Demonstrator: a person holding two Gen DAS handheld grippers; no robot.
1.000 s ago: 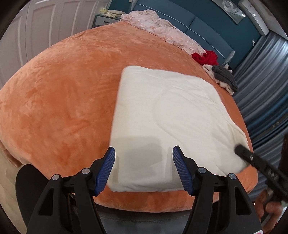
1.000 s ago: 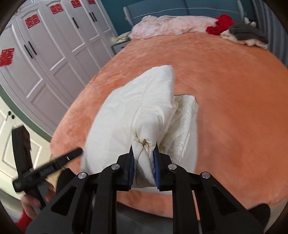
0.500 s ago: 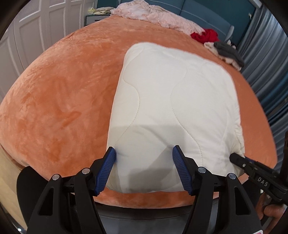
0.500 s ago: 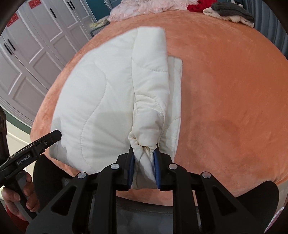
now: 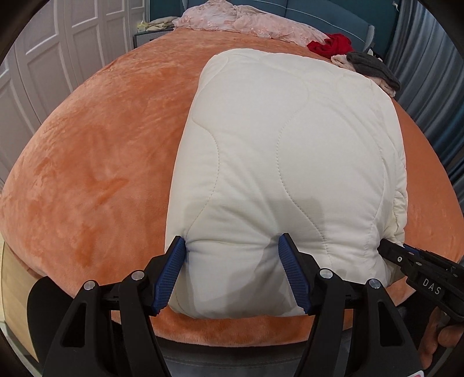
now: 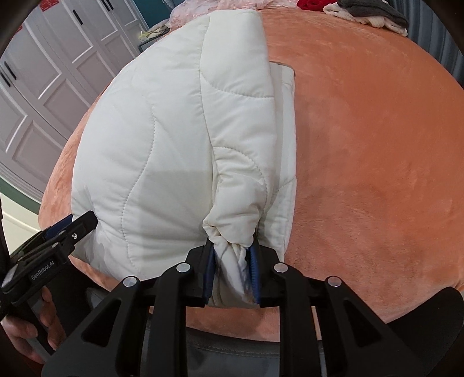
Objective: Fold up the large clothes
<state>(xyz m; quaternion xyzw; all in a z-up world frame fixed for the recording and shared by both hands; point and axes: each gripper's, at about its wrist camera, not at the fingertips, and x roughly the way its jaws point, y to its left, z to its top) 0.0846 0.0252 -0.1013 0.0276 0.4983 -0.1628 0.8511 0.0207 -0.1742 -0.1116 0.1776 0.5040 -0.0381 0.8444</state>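
Observation:
A cream quilted padded garment (image 5: 284,162) lies folded on the orange plush bed (image 5: 95,162), near its front edge. My left gripper (image 5: 233,255) is open, its blue pads pressed against the garment's near left corner, one on each side of a bulge of fabric. My right gripper (image 6: 232,261) is shut on a bunched fold of the garment (image 6: 174,139) at its near right corner. The right gripper also shows in the left wrist view (image 5: 417,269), and the left gripper shows in the right wrist view (image 6: 58,235).
A pink garment (image 5: 246,23), a red garment (image 5: 330,46) and a grey and beige pile (image 5: 371,68) lie at the far side of the bed. White wardrobe doors (image 6: 43,75) stand to the left. Grey curtains (image 5: 429,72) hang to the right.
Both grippers have moved forward and down toward the garment. The left gripper's pads now touch its near corner. The right gripper keeps its hold on the bunched fold.

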